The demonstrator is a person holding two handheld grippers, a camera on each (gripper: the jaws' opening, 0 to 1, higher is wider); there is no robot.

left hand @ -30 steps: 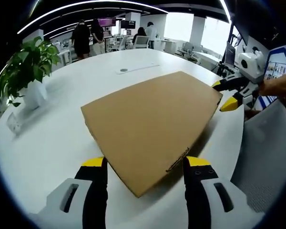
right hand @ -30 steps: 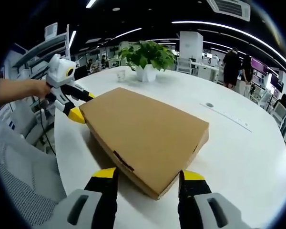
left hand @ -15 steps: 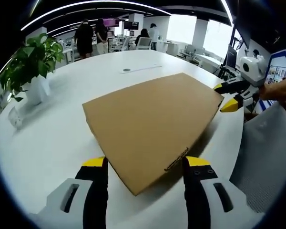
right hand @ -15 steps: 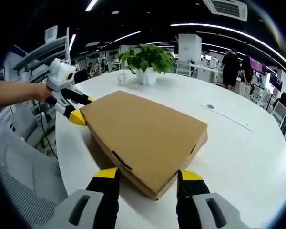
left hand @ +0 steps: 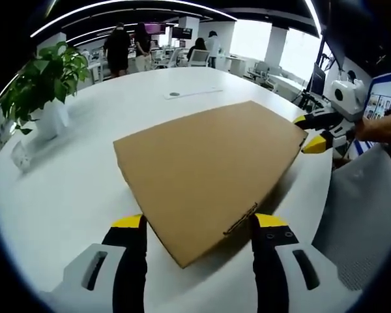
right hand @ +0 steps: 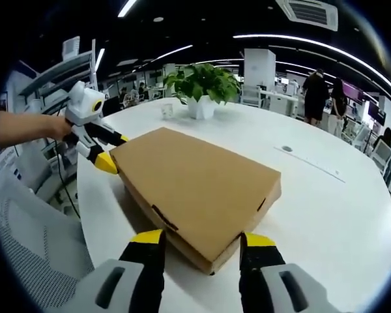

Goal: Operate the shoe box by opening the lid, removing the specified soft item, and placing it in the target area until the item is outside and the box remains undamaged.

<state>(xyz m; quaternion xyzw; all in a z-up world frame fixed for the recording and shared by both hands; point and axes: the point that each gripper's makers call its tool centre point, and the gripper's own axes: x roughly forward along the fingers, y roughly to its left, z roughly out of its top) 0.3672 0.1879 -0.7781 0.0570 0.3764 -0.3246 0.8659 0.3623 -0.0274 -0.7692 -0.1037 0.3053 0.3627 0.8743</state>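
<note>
In the left gripper view, the left gripper (left hand: 197, 229) stands with its yellow-tipped jaws spread wide, one on either side of the near corner of the shoe box (left hand: 208, 166), holding nothing. In the right gripper view, the right gripper (right hand: 201, 246) is likewise spread apart, straddling the opposite corner of the box without clamping it. The shoe box is plain brown cardboard, lid shut and lying flat, set near the edge of a large round white table (left hand: 65, 189). The tabletop is smooth and glossy, carrying a small round inset (right hand: 287, 149) and a thin strip (right hand: 316, 164) beyond the box. A grey mesh chair (right hand: 26, 241) stands against the table edge. Farther back on the table sits a leafy plant (right hand: 202, 81) in a white pot, with a small clear cup (right hand: 167, 111) just beside it. Beyond lies an open-plan office with desks, chairs, ceiling light strips and several people (left hand: 129, 47) standing well away.
</note>
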